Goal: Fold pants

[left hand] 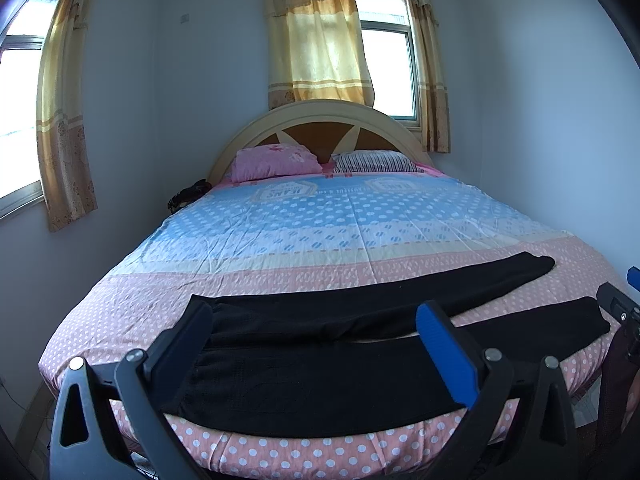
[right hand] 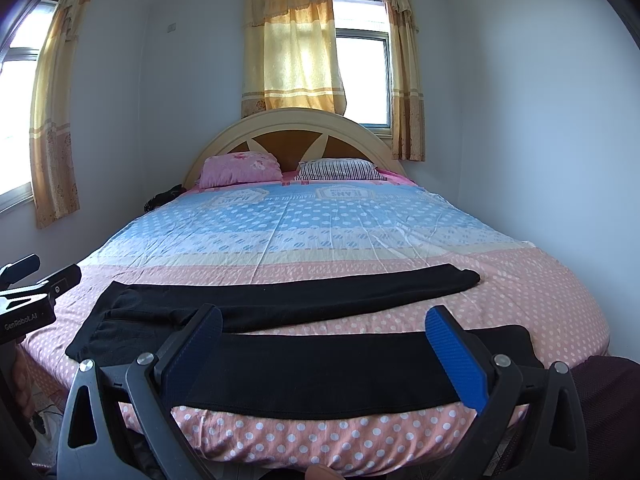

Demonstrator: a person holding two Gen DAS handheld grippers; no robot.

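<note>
Two windows light your room: one window [left hand: 386, 60] at 12 o'clock behind the bed, with yellow curtains [left hand: 316, 48] partly drawn, and a side window [left hand: 16, 120] at 9 o'clock with its own curtain [left hand: 60, 120]. Pale walls [left hand: 540, 100] close in on both sides. Most of your view is the bed [left hand: 320, 220], running away from you toward 12 o'clock, its sheet blue with dots at the far half and pink with dots near you. An arched headboard [left hand: 320, 128] stands at the far end, with a pink pillow [left hand: 276, 162] and a striped pillow [left hand: 374, 161] side by side against it. Across the near pink band lie the black pants [left hand: 320, 360], spread flat, waist toward 9 o'clock, both legs reaching toward 3 o'clock and lying apart. Your left gripper [left hand: 316, 344] hangs above the waist end with its blue-padded fingers wide apart and nothing between them. Your right gripper [right hand: 324, 348] hangs above the nearer leg, likewise spread wide and empty.
</note>
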